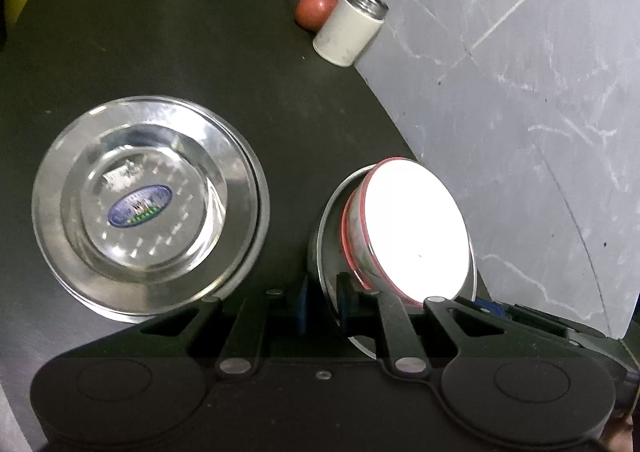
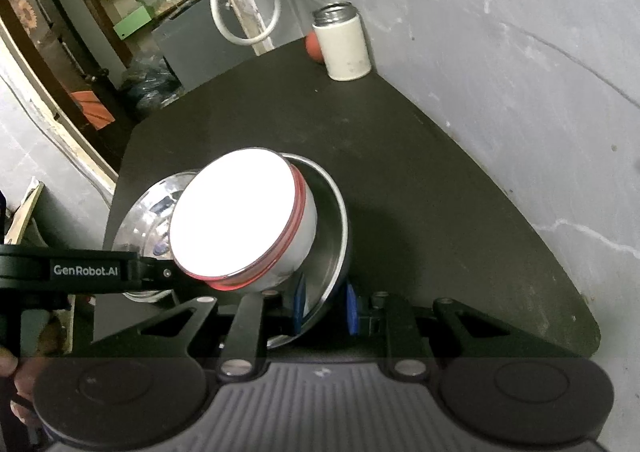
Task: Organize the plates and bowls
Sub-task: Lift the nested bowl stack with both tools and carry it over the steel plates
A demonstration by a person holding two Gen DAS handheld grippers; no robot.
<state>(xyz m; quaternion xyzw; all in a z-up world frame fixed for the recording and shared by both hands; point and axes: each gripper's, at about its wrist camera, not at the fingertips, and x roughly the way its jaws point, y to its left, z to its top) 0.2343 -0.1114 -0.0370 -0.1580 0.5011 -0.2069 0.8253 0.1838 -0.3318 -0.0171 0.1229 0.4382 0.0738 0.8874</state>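
Left wrist view: stacked plates (image 1: pixel 148 207) at left, lidded container (image 1: pixel 404 228) inside bowl (image 1: pixel 332 252) at right, can (image 1: pixel 350 27) beside ball (image 1: pixel 314 9) at upper centre.

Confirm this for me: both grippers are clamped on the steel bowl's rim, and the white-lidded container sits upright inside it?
Not quite. In both wrist views the white-lidded container lies tipped on its side in the steel bowl, lid facing outward. The left gripper and right gripper do both pinch the rim.

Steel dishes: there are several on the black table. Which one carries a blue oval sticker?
The top plate of the stack that lies flat, away from both grippers. The sticker sits at its centre. The tilted steel plate that holds the red-rimmed bowl shows none.
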